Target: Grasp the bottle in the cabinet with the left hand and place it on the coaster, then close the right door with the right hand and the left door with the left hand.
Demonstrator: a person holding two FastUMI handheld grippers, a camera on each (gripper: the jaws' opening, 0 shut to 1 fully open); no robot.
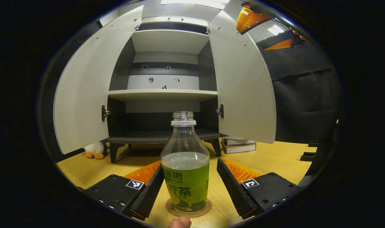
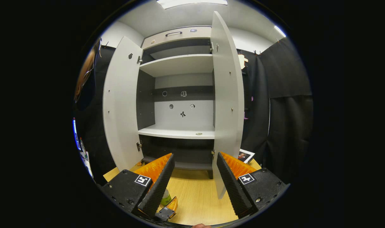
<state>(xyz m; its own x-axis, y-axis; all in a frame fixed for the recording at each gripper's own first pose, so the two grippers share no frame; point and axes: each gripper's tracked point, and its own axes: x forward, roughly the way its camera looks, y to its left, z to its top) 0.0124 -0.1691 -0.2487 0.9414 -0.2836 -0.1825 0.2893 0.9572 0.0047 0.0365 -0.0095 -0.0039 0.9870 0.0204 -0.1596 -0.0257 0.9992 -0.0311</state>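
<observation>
A clear bottle (image 1: 185, 171) with a green label and no cap stands upright on a round cork coaster (image 1: 203, 210) on the wooden table. My left gripper (image 1: 190, 164) is open around it, one finger on each side, with a gap showing on the right side. The cabinet (image 1: 163, 95) stands behind with its left door (image 1: 84, 91) and right door (image 1: 243, 82) both swung open. In the right gripper view my right gripper (image 2: 195, 156) is open and held higher, facing the right door (image 2: 227, 95), whose edge points at me. The bottle (image 2: 166, 197) peeks out beside my right gripper's left finger.
A plush toy (image 1: 95, 149) lies by the cabinet's left leg. Stacked books (image 1: 239, 145) sit under the right door. The cabinet shelves (image 2: 179, 131) hold only a small round thing. A person's fingertip (image 1: 179, 222) shows at the bottom edge. Black cloth hangs on the right.
</observation>
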